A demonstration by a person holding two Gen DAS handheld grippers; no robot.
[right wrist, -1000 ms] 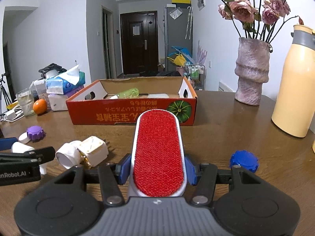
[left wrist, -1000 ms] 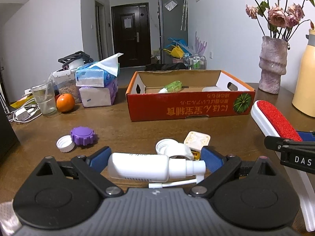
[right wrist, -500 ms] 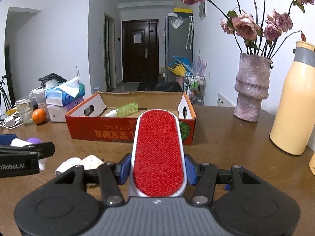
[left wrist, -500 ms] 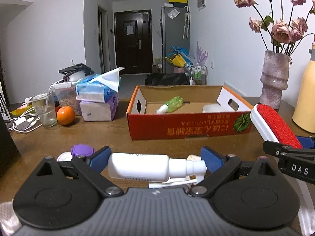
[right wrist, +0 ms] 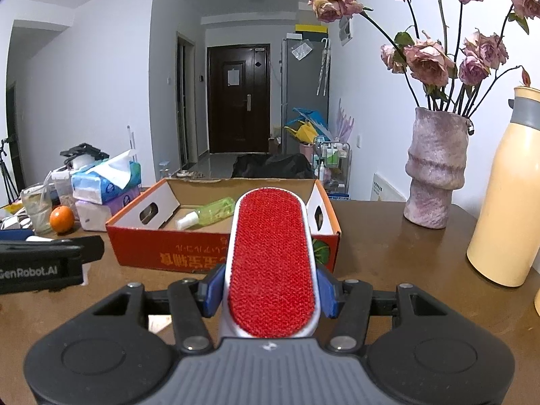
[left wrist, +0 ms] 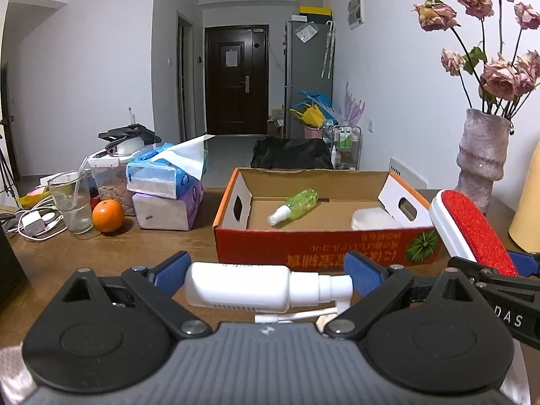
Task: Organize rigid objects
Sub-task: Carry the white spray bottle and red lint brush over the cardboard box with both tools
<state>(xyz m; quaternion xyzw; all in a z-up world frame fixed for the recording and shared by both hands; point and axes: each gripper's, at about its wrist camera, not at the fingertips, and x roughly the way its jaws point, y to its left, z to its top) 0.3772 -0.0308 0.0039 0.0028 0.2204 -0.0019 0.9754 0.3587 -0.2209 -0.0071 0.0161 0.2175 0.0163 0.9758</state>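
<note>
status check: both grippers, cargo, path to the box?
Left gripper shut on white spray bottle, held crosswise. Right gripper shut on red lint brush. Cardboard box ahead, green bottle inside; no obstruction visible.

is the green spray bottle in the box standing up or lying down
Lying down: the green spray bottle rests on its side on the floor of the cardboard box, white cap toward the camera.

Both the left gripper (left wrist: pixel 266 275) and right gripper (right wrist: pixel 270 290) share a ribbed grey body, black linkage arms with silver screws, blue pads; side lettering reads "GenRobot.AI" and, perhaps partly, "DAS".
</note>
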